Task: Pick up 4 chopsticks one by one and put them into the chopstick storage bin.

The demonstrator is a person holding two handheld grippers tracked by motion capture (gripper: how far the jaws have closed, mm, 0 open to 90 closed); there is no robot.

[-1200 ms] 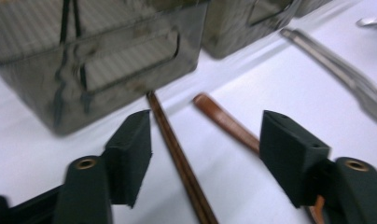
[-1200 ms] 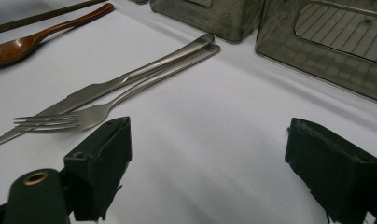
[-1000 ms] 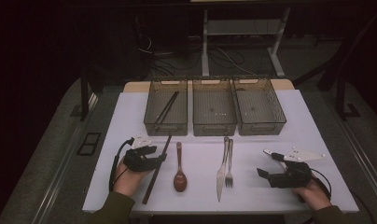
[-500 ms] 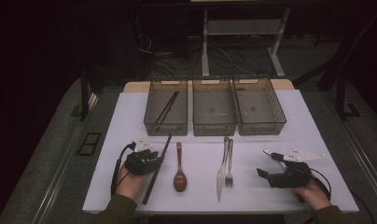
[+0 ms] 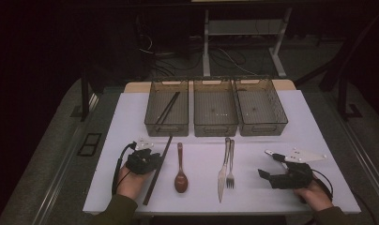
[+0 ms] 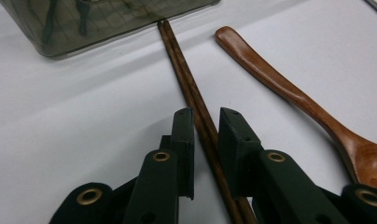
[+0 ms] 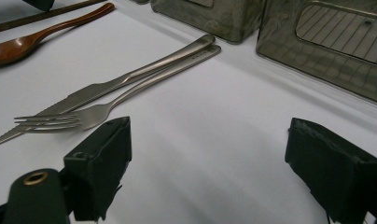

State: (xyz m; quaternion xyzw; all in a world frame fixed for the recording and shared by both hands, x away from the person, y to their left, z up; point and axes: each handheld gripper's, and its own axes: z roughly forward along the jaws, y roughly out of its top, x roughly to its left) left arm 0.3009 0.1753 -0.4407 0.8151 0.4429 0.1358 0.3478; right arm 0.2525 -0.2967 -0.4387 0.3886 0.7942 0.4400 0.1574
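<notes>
A pair of dark wooden chopsticks [image 5: 165, 149] [image 6: 185, 83] lies on the white table [image 5: 131, 122], running from the left bin toward the front edge. My left gripper [image 5: 154, 161] [image 6: 206, 114] is low over the middle of the pair. Its jaws have just been closing and now stand tight against both sides of the pair. A brown wooden spoon [image 5: 180, 169] [image 6: 289, 88] lies just to the right of them. My right gripper [image 5: 263, 174] [image 7: 210, 135] rests open on bare table, to the right of a steel knife [image 5: 222, 172] [image 7: 130, 78] and fork [image 5: 231, 165] [image 7: 144, 87].
Three clear mesh-bottomed bins stand in a row at the back: the left bin [image 5: 166, 127] holds another dark pair of chopsticks [image 5: 169, 107]; the middle bin [image 5: 215, 127] and right bin [image 5: 262, 127] look empty. Beyond the table's edges is dark floor.
The left gripper's jaws have drawn in around the chopsticks. Neither hand has shifted, and the right gripper stays open.
</notes>
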